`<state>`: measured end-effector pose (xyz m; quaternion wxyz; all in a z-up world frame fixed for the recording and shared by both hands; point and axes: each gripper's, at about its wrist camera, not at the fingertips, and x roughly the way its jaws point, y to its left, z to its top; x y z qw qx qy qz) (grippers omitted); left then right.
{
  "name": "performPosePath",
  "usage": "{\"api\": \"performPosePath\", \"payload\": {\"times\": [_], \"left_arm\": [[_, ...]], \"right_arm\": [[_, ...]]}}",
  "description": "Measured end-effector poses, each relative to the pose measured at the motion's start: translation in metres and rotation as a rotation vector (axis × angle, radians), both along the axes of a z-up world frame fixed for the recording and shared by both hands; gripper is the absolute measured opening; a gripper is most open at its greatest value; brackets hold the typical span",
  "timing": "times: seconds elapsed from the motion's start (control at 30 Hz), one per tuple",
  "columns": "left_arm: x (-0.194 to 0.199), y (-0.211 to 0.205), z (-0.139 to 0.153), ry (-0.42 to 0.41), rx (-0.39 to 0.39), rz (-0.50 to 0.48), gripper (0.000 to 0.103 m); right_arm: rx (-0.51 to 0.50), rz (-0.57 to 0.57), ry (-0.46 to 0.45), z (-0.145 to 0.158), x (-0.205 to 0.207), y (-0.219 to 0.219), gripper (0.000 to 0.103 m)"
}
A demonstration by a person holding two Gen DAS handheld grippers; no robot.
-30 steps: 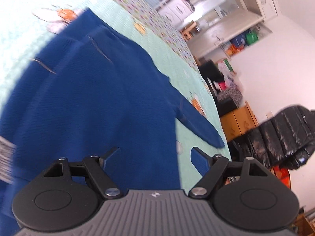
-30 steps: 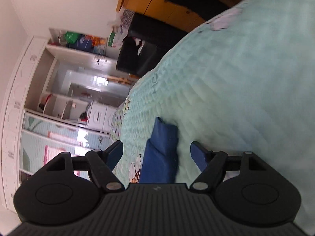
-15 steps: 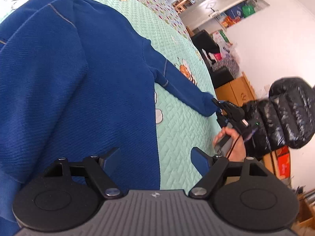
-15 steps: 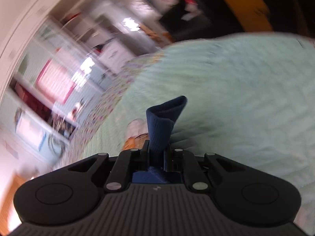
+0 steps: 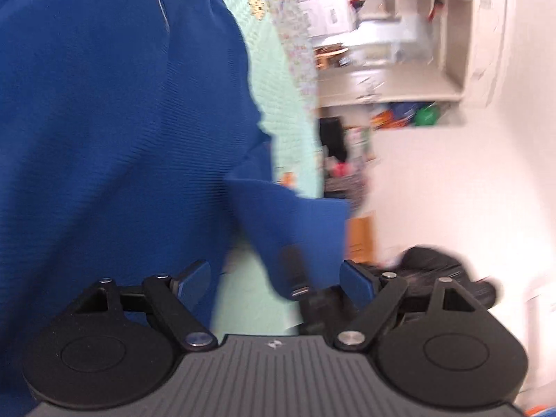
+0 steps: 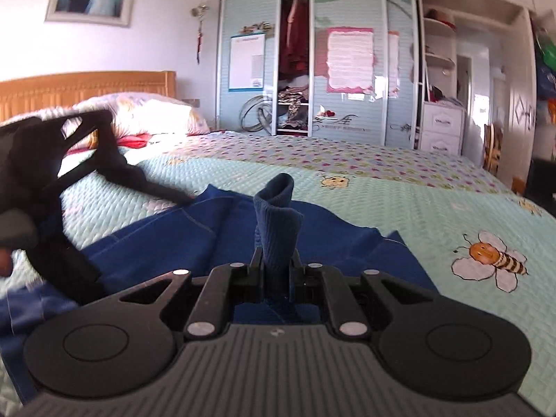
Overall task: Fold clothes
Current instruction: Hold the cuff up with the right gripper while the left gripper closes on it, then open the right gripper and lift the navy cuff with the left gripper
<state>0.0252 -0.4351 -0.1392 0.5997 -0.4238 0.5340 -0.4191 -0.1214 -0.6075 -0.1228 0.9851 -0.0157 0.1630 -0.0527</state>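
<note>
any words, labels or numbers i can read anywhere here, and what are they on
None can be read.
Blue-framed chart on the wardrobe door: print too small.
Pink-bordered sheet on the wardrobe door: lines blurred.
Cutout letters above the chart: too small to make out.
Small emblem on the right gripper's body: a mark, not text.
</note>
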Motion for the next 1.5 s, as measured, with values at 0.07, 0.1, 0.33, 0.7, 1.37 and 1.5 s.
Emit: {"api": "performPosePath", "payload": {"times": [0.07, 0.1, 0.33, 0.7, 1.37, 1.5], "left_arm": [[-0.003, -0.007, -0.005, 0.009, 0.007, 0.009, 0.087], [-0.004, -0.01, -0.009, 0.026, -0.007, 0.01, 0.087], [-0.009, -0.022, -0.026, 0.089, -0.024, 0.048, 0.091], [-0.003, -0.053, -0.013, -0.065, 0.155, -0.074, 0.041], [0.052, -0.12, 0.162, -0.802, 0.431, -0.166, 0.01], [0.059, -0.127, 0.173, -0.818, 0.458, -0.181, 0.01]], "right_arm": [[-0.086, 0.02, 0.017, -0.005, 0.0, 0.012, 0.012], [-0.138, 0.031, 0.029, -0.009, -0.001, 0.018, 0.012], [-0.387, 0.122, 0.116, -0.027, -0.012, 0.046, 0.013], [-0.649, 0.162, 0.106, -0.035, -0.031, 0.071, 0.027], [1.147, -0.237, 0.187, -0.034, -0.175, 0.017, 0.062], [1.145, -0.233, 0.23, -0.033, -0.163, 0.024, 0.061]]}}
